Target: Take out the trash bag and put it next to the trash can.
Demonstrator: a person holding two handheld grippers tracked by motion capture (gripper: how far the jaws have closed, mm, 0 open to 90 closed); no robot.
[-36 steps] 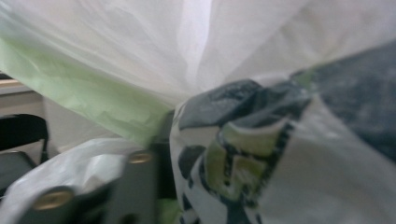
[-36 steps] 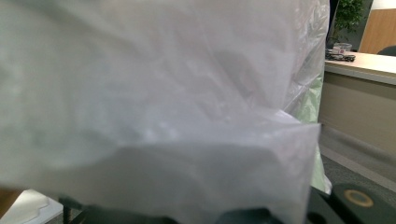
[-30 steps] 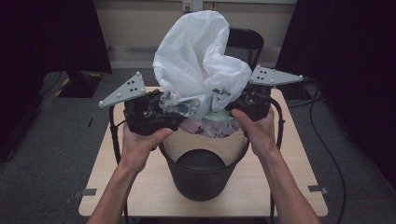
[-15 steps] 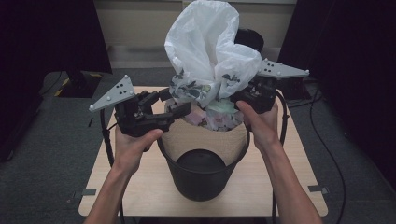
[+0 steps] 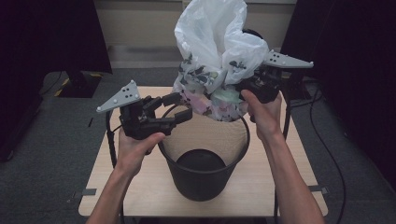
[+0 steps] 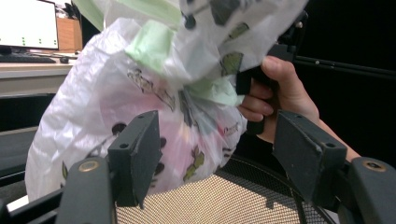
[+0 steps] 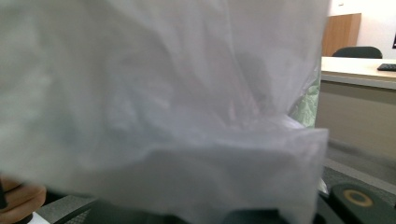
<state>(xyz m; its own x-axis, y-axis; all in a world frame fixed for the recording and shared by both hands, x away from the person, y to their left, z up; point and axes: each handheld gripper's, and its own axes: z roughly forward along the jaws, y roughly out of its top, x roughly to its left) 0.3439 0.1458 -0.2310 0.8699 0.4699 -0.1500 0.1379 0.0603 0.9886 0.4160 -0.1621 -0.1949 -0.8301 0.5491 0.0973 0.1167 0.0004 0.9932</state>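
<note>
A white plastic bag [image 5: 215,56] with crumpled pink, green and patterned rubbish inside hangs above the black mesh waste bin [image 5: 205,179]. My right gripper [image 5: 247,87] is shut on the bag's side at the bin's far right rim and holds it up. My left gripper [image 5: 180,107] is over the bin's left rim, apart from the bag; its jaws have just been opening and nothing is between them. In the left gripper view the bag [image 6: 140,93] hangs beyond the open jaws, above the bin's mesh [image 6: 224,200]. In the right gripper view the bag's film [image 7: 163,116] hides that gripper's jaws.
The bin stands on a small wooden table [image 5: 289,186] over a grey floor. A dark chair stands behind the table. A desk with a monitor [image 6: 28,23] is far off in the left gripper view.
The right gripper has lifted the bag up out of the bin. The left gripper has let go of the bag, opened, and drawn back to the left.
</note>
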